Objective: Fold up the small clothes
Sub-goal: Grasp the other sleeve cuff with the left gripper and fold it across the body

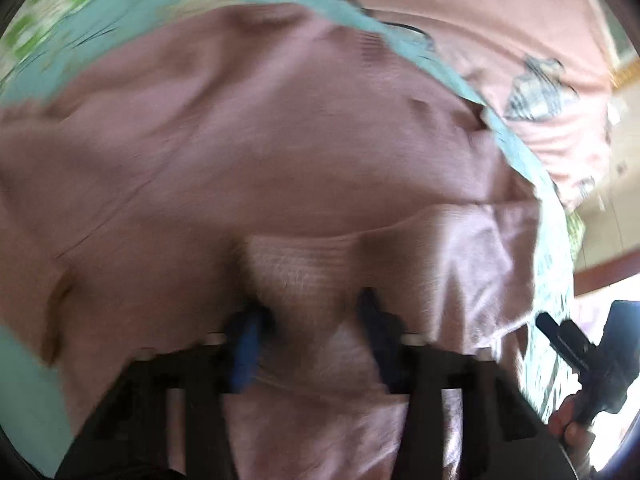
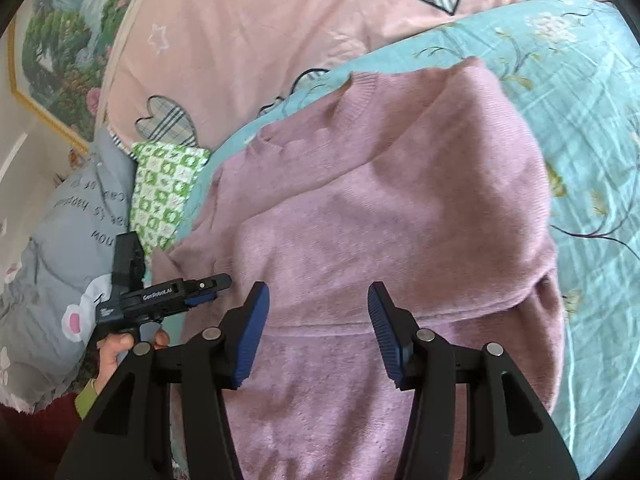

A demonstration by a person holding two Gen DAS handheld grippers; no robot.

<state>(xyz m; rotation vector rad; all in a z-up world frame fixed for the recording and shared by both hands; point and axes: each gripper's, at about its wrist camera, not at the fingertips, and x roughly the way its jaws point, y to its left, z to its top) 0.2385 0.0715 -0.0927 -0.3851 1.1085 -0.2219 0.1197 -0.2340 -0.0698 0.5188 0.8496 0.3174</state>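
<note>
A pink knitted sweater [image 2: 400, 208] lies spread on a teal floral sheet [image 2: 580, 80], neckline toward the far side. In the left wrist view, which is blurred, the sweater [image 1: 280, 140] fills the frame. My left gripper [image 1: 310, 312] pinches a raised fold of it between its blue pads. The right wrist view shows that left gripper [image 2: 208, 290] at the sweater's left edge, held by a hand [image 2: 116, 344]. My right gripper [image 2: 316, 292] hovers over the sweater's lower middle, open with nothing between its pads. It also shows at the lower right of the left wrist view as the right gripper [image 1: 560, 332].
A pink quilt [image 2: 248, 32] with plaid hearts lies beyond the sheet. A green patterned pillow [image 2: 164, 188] and a grey printed cushion [image 2: 68, 232] sit to the left. A framed picture [image 2: 60, 48] hangs on the wall behind.
</note>
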